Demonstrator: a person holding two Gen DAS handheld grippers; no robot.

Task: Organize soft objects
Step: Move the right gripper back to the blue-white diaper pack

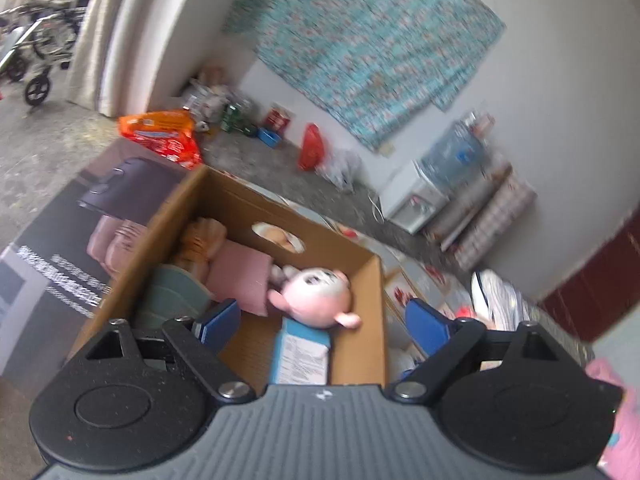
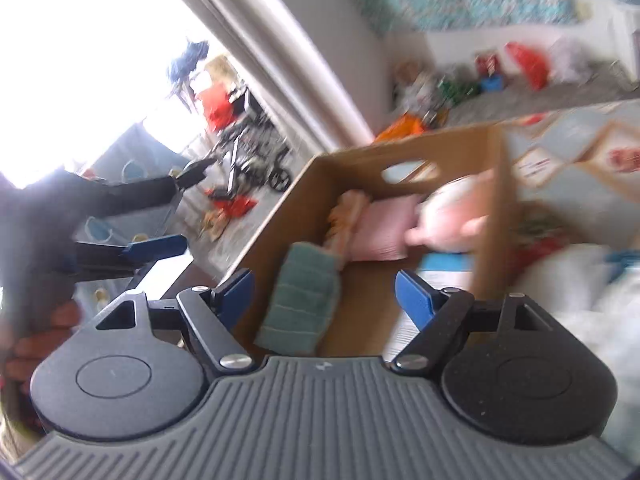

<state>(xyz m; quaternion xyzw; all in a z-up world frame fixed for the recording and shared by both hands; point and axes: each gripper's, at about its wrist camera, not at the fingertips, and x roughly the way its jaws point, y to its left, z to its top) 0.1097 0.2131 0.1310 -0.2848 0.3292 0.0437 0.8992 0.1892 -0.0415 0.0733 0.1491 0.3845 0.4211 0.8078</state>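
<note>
Clearly showed, from the left wrist, a pink plush toy (image 1: 316,296) inside the cardboard box (image 1: 376,320), beside a pink cushion (image 1: 240,276) and green towel (image 1: 172,296). Blurred these in the right view, yet caught the left tongs (image 2: 160,246) beyond the box. Held both left tongs (image 1: 320,320) and right tongs (image 2: 324,296) apart, gripping nothing. Kept a wheelchair (image 1: 36,40) and orange bag (image 1: 164,136) well behind.

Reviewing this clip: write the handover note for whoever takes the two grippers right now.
Left gripper: open, empty, above the cardboard box.
Right gripper: open, empty, at the box's near edge.
In the box: pink plush toy, pink cushion, green towel, orange striped cloth, blue-and-white packet.
Done: these soft things are boxed.
Left: pink fabric lies outside at the left view's right edge; the blurred pile right of the box cannot be made out.
</note>
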